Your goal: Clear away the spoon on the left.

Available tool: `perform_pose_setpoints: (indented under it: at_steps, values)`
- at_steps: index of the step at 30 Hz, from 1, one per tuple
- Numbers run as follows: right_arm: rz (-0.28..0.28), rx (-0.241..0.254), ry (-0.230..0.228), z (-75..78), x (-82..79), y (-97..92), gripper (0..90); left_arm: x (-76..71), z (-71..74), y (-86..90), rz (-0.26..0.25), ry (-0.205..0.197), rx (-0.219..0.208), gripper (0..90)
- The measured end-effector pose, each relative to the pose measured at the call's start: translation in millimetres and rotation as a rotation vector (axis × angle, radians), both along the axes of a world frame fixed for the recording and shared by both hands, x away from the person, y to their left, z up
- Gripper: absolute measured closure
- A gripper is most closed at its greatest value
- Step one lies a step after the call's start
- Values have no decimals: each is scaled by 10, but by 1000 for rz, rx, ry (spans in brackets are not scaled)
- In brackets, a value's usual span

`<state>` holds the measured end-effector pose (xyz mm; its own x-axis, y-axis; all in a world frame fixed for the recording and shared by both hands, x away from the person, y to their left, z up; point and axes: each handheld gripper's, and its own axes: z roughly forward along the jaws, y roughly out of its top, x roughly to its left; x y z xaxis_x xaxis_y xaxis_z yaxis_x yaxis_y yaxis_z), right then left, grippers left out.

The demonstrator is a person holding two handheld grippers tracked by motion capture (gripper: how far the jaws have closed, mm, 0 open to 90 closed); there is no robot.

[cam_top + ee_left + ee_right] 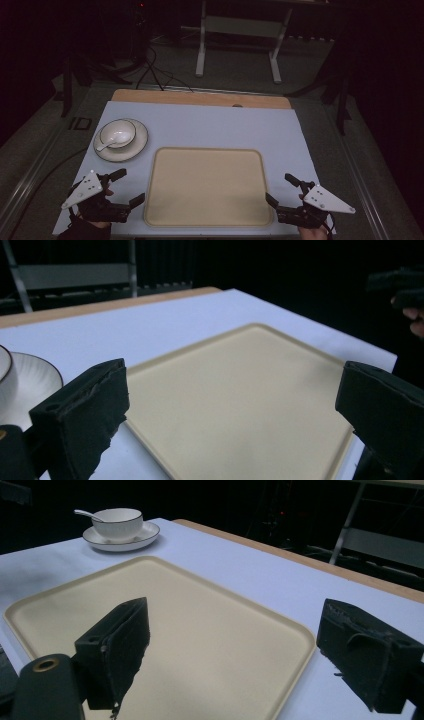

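high view: beige tray [207, 187], rectangular, rounded corners, raised rim, bare.

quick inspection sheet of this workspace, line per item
surface: pale blue mat over a wooden table, wood strip bare at the far edge
job's things: beige tray near the front, nothing on it; white bowl with a spoon in it, on a plate at far left
clutter: nothing seen
grippers: left gripper open beside the tray's left edge; right gripper open by its right edge; both hold nothing
cables: black cables on the floor beyond the table
surroundings: dark room, white frame legs behind the table
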<state>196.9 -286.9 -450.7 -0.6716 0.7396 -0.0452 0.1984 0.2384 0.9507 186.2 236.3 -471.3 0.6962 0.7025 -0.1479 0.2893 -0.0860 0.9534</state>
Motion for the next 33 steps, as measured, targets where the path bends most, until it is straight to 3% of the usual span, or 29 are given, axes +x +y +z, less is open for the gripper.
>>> perform_pose_setpoints:
  at_steps: [3,7,13,21,27,33]
  values:
    - [5,-3,-1,0,3,4,136,5,-14,-34,-4,17,35,13]
    - [6,-9,-5,-7,17,0,136,6,-16,-51,-23,37,47,13]
    - [1,-2,5,-20,42,-35,136,-4,-17,-79,-23,36,74,13]
    - [19,-5,19,-11,28,-7,134,-28,-9,-101,-59,78,81,18]
    - [32,-32,9,-10,25,52,130,-62,39,-132,-93,83,86,31]
    - [21,-29,3,-8,28,47,130,-84,177,-171,-111,59,95,37]
